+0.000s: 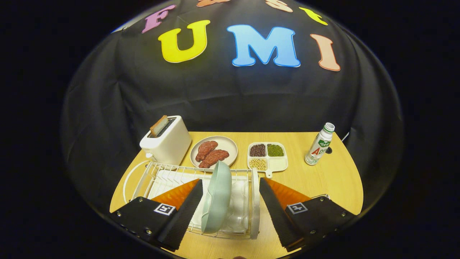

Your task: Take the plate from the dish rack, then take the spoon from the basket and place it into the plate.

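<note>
Plate: a pale green plate (216, 196) is seen standing on edge in the dish rack (158, 172), tilted slightly, between the two fingers of the hand-held gripper.
Dish rack: a white wire rack is set on the near part of the table (323, 180), with a clear tray beneath it; the plate is held upright in its right half, and a white upright piece (255, 203) is seen at the rack's right end, just beside the plate.
Hand-held gripper: the hand-held gripper (230, 216) is held wide open over the rack; nothing is gripped. The left finger is close beside the plate's left face, though contact cannot be told; the right finger is well apart from it, beyond the rack's right end.
Round plate: a beige plate (230, 144) carrying two brown pieces of meat (211, 154) is placed just beyond the rack, between the toaster and the divided tray.
Toaster: a white toaster (166, 142) is set at the far left of the table, beyond the rack, with a slice of toast (158, 126) standing up out of its slot.
Divided tray: a cream four-part tray (276, 164) is laid right of the round plate; dark, green and pale grains are held in three parts.
Bottle: a white bottle (319, 144) with a green and red label is stood upright near the table's far right edge, well apart from the rack.
</note>
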Demonstrator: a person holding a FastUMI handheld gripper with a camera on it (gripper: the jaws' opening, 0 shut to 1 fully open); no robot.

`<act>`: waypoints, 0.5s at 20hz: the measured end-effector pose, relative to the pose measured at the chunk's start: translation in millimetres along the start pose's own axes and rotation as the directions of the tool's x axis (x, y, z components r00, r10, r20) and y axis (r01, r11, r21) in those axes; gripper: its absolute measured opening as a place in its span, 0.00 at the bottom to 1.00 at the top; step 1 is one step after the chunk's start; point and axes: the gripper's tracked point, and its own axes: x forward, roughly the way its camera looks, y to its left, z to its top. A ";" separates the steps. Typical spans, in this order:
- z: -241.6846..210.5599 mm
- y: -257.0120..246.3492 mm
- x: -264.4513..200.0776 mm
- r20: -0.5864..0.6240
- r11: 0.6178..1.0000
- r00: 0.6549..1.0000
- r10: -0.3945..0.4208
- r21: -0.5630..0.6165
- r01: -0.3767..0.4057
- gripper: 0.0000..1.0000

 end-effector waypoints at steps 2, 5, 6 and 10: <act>-4.2 4.7 12.5 -0.036 1.000 0.999 -0.023 0.002 0.023 0.97; -15.2 4.1 26.2 -0.093 0.998 0.994 -0.061 0.018 0.063 0.98; -18.7 0.7 29.5 -0.108 0.996 0.990 -0.090 0.010 0.091 0.97; -26.8 -1.4 42.5 -0.160 0.989 0.977 -0.141 0.027 0.147 0.90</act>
